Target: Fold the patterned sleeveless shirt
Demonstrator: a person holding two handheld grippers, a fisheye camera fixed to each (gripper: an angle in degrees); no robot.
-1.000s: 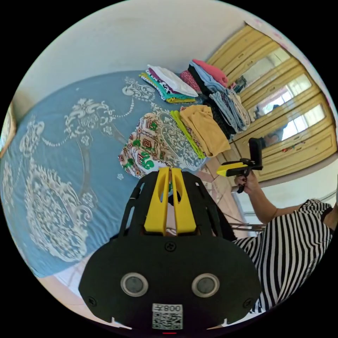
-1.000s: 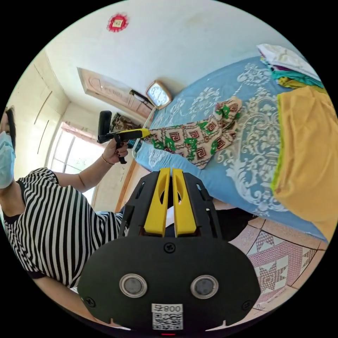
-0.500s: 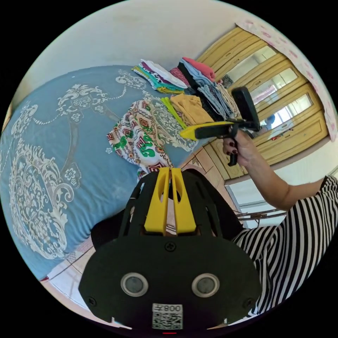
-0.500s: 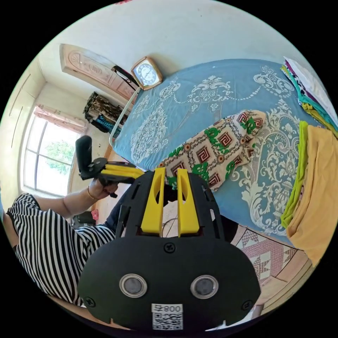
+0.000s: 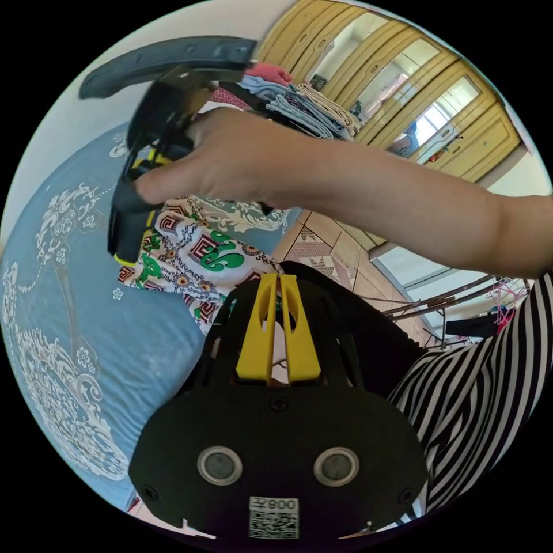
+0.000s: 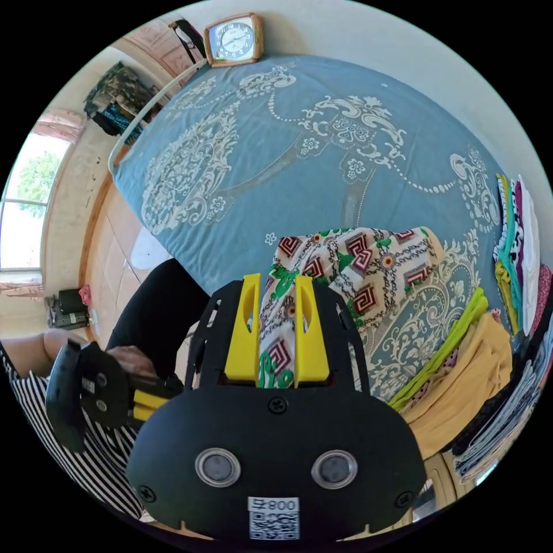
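Hovering over patterned shirt (image 6: 368,271): right claw (image 6: 277,282), jaws apart.

In the left gripper view, a blurred hand (image 5: 242,158) and the right gripper (image 5: 138,201) are covering part of the patterned shirt (image 5: 190,259); the clothes stacks (image 6: 512,322) are running off the right gripper view's edge.

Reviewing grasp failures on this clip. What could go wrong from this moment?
1. The right hand-held gripper has its jaws open over bunched cloth of the patterned shirt; closing here may pinch several layers and leave the fold uneven.
2. The shirt lies beside the yellow folded pile at the bed's edge; dragging it could disturb that pile.
3. The left hand-held gripper looks shut, apparently not on the shirt, so one-sided lifting may twist the cloth.
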